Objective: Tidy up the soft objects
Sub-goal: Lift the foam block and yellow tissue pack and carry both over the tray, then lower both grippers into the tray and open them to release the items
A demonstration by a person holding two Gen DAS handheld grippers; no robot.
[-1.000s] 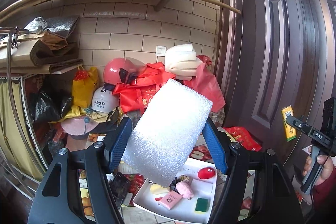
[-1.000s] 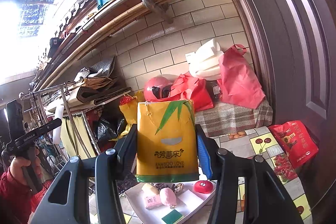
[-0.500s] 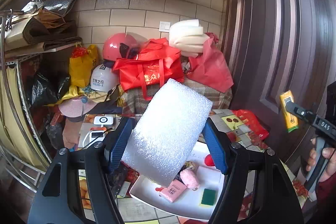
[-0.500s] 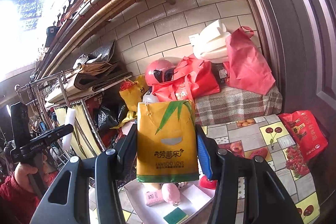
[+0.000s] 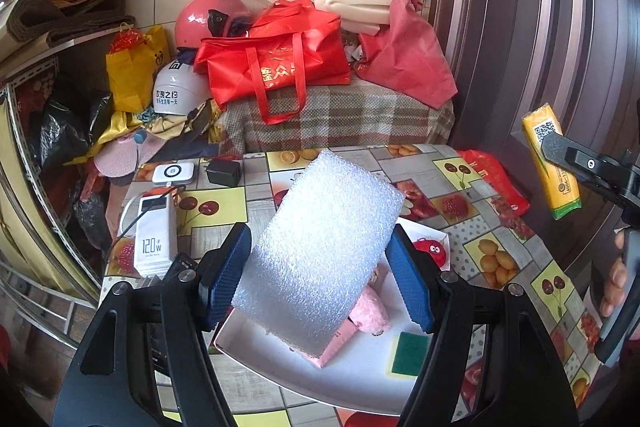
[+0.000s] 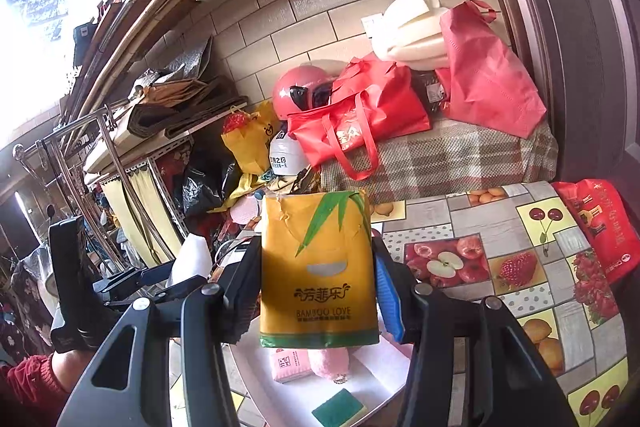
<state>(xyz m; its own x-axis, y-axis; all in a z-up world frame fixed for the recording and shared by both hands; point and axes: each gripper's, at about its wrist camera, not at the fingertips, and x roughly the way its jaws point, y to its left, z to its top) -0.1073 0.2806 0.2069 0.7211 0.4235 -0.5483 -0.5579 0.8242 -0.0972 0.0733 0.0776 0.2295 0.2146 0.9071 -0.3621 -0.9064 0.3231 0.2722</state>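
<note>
**Two soft items held over the white tray**

A block of white bubble-textured foam (image 5: 320,251) is clamped across its width by the left gripper (image 5: 320,275), whose blue pads are set fairly wide apart because the block fills the gap. It is held tilted above the white tray (image 5: 352,383), presumably so it can be lowered in.

A yellow pack of bamboo tissues (image 6: 318,267) is pinched at its sides by the right gripper (image 6: 316,287), with the fingers drawn closer together, as the pack is narrower. It is kept upright over the tray's near part.

Inside the tray, a pink plush piece (image 5: 370,311), a pink packet (image 6: 290,363), a green sponge (image 5: 410,353) and a red toy (image 5: 430,253) are already gathered, which suggests the tray serves as the collecting place. The tray rests on the fruit-patterned tablecloth (image 5: 492,227), beside a white power bank (image 5: 154,239) that is left out.
</note>
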